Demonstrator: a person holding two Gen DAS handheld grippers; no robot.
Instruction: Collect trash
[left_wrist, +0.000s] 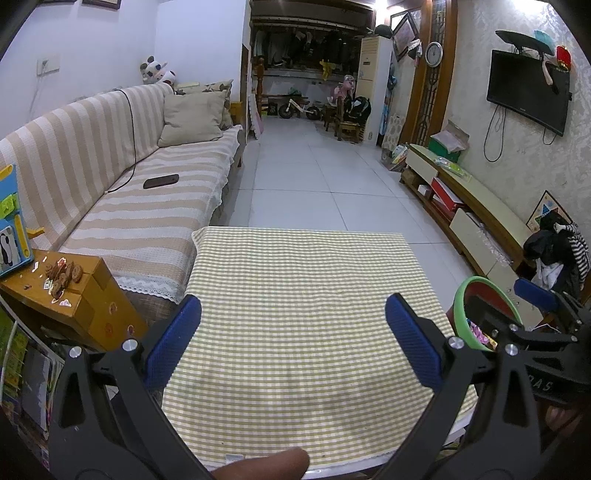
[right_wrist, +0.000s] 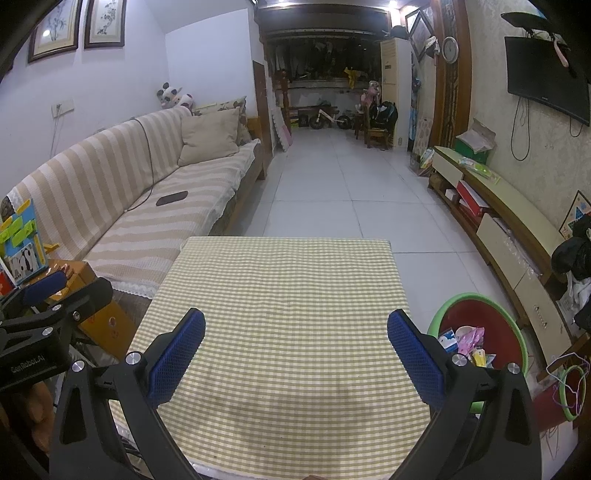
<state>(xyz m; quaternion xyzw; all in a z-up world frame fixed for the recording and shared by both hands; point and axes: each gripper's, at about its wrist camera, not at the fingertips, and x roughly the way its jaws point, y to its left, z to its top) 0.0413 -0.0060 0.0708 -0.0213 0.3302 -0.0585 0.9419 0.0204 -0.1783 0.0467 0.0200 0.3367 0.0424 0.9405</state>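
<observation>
A red bin with a green rim (right_wrist: 480, 314) stands on the floor right of the table and holds several colourful wrappers (right_wrist: 467, 341); it also shows in the left wrist view (left_wrist: 476, 295). My left gripper (left_wrist: 293, 315) is open and empty above the checked tablecloth (left_wrist: 295, 280). My right gripper (right_wrist: 295, 328) is open and empty above the same cloth (right_wrist: 280, 295). No trash shows on the cloth. Each gripper appears at the edge of the other's view.
A striped sofa (right_wrist: 122, 206) with a phone (right_wrist: 171, 198) runs along the left. A wooden side table (left_wrist: 74, 295) by it carries dried fruit and scraps (left_wrist: 62, 275). A low TV cabinet (right_wrist: 517, 236) lines the right wall. White tiled floor (right_wrist: 332, 192) lies beyond.
</observation>
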